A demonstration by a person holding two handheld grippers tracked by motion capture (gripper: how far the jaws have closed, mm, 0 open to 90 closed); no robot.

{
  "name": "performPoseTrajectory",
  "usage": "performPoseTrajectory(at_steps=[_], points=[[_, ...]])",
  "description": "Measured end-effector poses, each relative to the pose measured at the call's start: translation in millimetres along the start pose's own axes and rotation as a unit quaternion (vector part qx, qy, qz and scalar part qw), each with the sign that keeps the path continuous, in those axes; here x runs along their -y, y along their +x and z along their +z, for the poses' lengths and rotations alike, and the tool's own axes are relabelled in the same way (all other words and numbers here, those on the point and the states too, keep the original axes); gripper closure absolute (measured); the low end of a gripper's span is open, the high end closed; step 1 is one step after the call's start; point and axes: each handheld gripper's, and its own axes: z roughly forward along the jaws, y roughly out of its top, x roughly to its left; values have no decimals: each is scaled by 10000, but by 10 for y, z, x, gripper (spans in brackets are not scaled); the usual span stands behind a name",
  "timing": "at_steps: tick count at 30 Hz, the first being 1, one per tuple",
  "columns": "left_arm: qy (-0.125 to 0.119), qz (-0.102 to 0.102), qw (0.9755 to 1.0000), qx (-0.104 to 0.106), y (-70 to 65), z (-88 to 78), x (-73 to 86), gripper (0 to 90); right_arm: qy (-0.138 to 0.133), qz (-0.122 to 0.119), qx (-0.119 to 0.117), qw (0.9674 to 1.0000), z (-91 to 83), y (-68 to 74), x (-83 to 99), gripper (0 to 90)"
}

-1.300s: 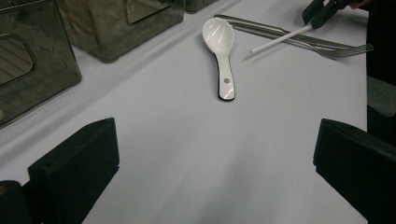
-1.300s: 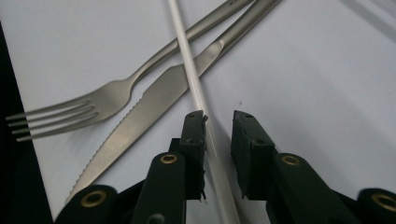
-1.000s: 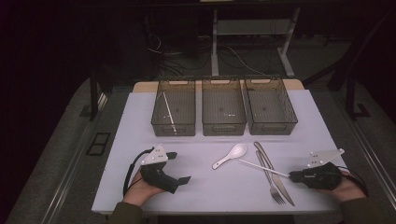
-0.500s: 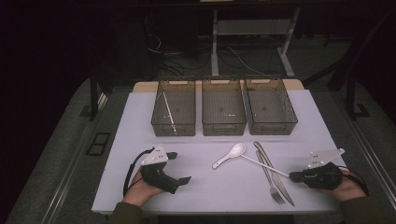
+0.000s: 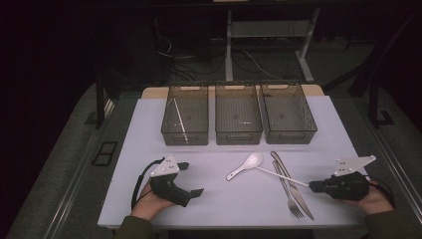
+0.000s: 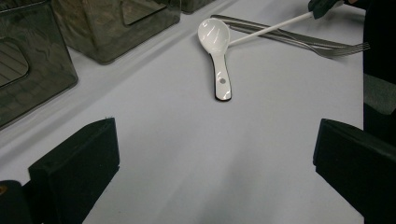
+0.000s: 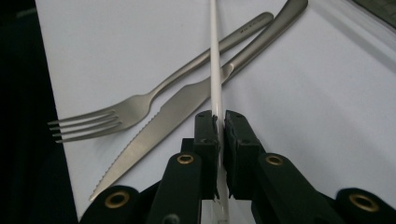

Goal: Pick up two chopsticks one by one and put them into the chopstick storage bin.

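three smoky translucent plastic bins are sitting in a row along the far edge of the white worktop [image 5: 149, 149]: the left bin [image 5: 185, 114], the middle bin [image 5: 238, 113] and the right bin [image 5: 287, 112], standing just beside one another. one thin white chopstick [image 5: 177, 118] is lying lengthwise inside the left bin; the middle and right bins are showing only their mesh-patterned floors.

in front of the bins, toward the near right part of the worktop, four loose pieces are lying or being held: one white ceramic soup spoon [image 5: 245, 166], one steel fork [image 5: 287, 189], one steel table knife [image 5: 292, 183], and one more thin white stick [image 5: 281, 175]. the fork and knife are lying side by side, touching, with the fork's tines and the knife's tip pointing at the near edge. the spoon is resting just left of them, bowl toward the bins.

the right gripper [image 5: 314, 186] is sitting near the worktop's near right corner, clenched on the near end of the white stick, which is slanting across the knife and fork with its far end reaching the spoon's bowl. the left gripper [image 5: 198, 192] is resting on the near left part of the worktop in the person's hand, its jaws spread wide with nothing between them.

the worktop is plain white; beyond it the room is lying dark, with cables on the floor and the metal legs of another table [image 5: 229, 45].
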Motion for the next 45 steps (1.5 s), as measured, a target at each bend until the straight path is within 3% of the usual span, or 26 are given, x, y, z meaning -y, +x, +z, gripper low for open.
performPoseTrajectory(at_steps=[10, 26, 45], points=[[14, -9, 10000, -9, 0, 2, 1, 0, -504, 139, -104, 9986, -116, 11, -65, 842], [35, -5, 10000, -25, 6, 20, 7, 0, -856, 268, -17, 9960, -173, 3, -226, 842], [36, 96, 9999, 13, 56, 70, 33, 0, -940, 485, 106, 9943, 39, 20, -792, 841]])
